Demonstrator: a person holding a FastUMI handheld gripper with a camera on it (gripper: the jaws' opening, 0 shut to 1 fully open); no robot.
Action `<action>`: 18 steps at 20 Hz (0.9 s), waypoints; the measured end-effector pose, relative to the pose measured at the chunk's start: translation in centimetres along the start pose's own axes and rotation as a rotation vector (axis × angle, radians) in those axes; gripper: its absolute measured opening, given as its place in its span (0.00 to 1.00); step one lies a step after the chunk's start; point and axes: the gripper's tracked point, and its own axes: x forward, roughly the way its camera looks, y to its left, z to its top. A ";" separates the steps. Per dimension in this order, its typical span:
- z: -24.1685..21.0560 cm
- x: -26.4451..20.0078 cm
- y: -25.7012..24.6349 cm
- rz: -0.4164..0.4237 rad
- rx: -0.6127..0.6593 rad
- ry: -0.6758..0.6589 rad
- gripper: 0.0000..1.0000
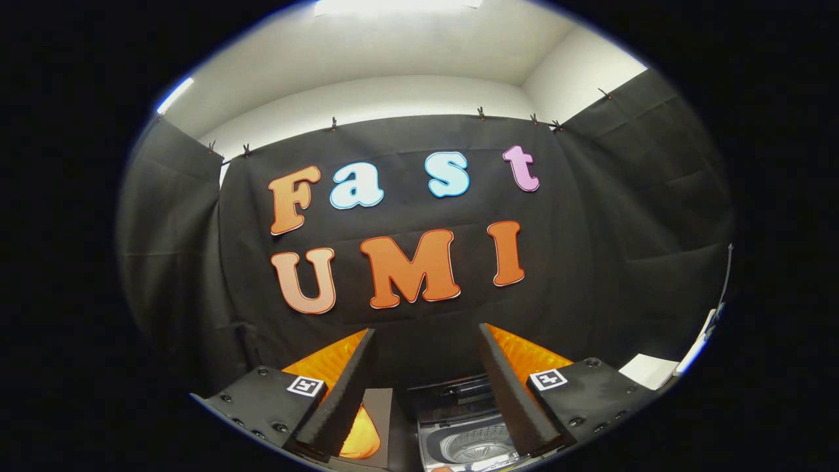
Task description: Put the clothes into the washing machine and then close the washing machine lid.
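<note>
the tongs [426, 387] stand wide apart with nothing between them, aimed high at the booth's cloth wall. low between the fingers, just under the tips, sits the washing machine [467, 429], its lid up and the drum [473, 447] showing (a toy-sized top loader, by the look of it). no clothes can be made out from here, so they need finding first: tip the tongs down, find the garment, pinch a thick fold and carry it over the open drum. each finger mount carries a small square marker [305, 386]; no readable brand or label on the machine. a white sheet [649, 370] lies off to the right.
</note>
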 end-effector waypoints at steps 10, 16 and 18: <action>-0.5 0.3 0.0 -0.012 -0.009 0.015 0.98; 0.2 0.2 -0.3 -0.022 -0.020 -0.001 0.98; 0.2 0.0 0.1 -0.015 -0.022 -0.004 0.98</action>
